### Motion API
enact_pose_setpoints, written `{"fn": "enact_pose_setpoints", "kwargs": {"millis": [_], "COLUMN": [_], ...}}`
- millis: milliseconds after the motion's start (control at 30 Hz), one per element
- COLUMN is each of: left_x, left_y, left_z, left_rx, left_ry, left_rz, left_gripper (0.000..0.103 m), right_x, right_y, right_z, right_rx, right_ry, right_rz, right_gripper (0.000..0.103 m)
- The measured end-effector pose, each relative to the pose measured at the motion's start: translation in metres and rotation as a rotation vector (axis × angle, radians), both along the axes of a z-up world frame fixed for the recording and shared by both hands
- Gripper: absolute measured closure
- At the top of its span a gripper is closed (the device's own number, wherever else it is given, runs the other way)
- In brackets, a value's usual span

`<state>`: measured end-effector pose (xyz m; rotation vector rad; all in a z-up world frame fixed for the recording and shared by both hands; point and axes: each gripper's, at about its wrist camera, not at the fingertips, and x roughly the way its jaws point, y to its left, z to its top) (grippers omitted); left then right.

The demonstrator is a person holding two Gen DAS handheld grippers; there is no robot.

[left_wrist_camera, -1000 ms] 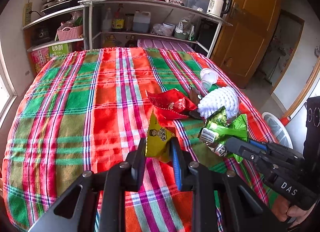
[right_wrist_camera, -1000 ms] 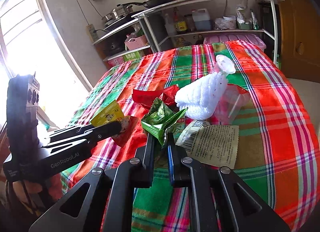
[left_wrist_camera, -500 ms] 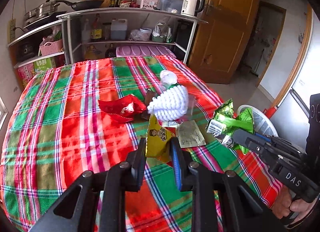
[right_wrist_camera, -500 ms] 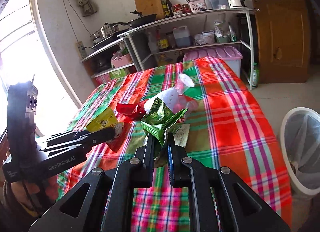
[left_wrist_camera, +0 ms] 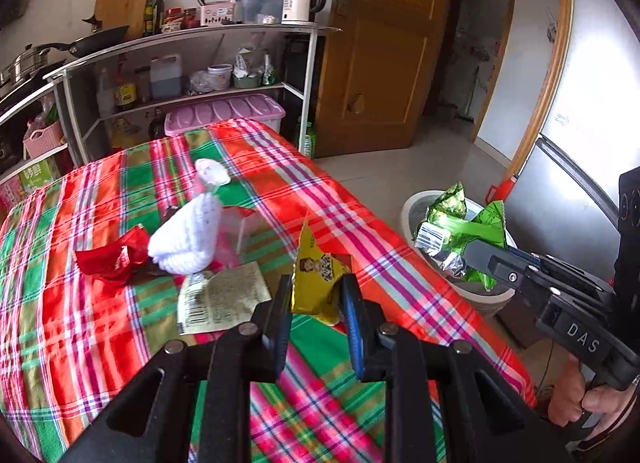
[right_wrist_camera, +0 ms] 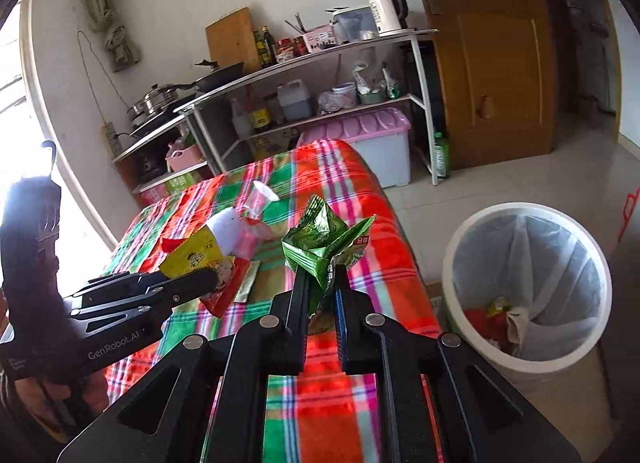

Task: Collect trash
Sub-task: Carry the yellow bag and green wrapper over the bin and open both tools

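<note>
Basically both loaded — right gripper (right_wrist_camera: 320,287) pinches green wrapper (right_wrist_camera: 326,239), bin (right_wrist_camera: 520,279) low to its right and probably nearer it, left gripper (left_wrist_camera: 318,295) clamps yellow packet (left_wrist_camera: 316,275) above the counter (left_wrist_camera: 100,323).

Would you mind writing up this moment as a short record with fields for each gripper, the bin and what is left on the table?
left gripper: shut on yellow wrapper, above the table edge
right gripper: shut on green wrapper, beside the bin, not yet over it in the right wrist view
trash bin: white, lined, on the floor by the table; some trash already inside
left on table: red wrapper, white foam net, printed packet, clear plastic cup
</note>
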<state>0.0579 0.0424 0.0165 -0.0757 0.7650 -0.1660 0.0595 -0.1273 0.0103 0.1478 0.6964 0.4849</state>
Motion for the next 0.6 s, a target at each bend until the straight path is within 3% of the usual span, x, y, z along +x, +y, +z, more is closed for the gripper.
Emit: {"fn": "enact_pose_setpoints", "kwargs": {"millis": [433,600], "left_x": [0.043,0.063], "left_y": [-0.093,-0.124], "left_z": [0.002,-0.003], "left_rx": [0.034,0.016], "left_ry": [0.008,0.047], "left_rz": [-0.181,-0.239], "left_gripper": [0.077,0.077], "right_x": [0.011,0.021], "right_y": [-0.098,-0.126], "right_z": [-0.002,-0.011], "right_rx": [-0.020,-0.049], "right_ry": [0.012,0.042], "right_rz": [-0.222,-0.285], "right_gripper": [0.092,0.092]}}
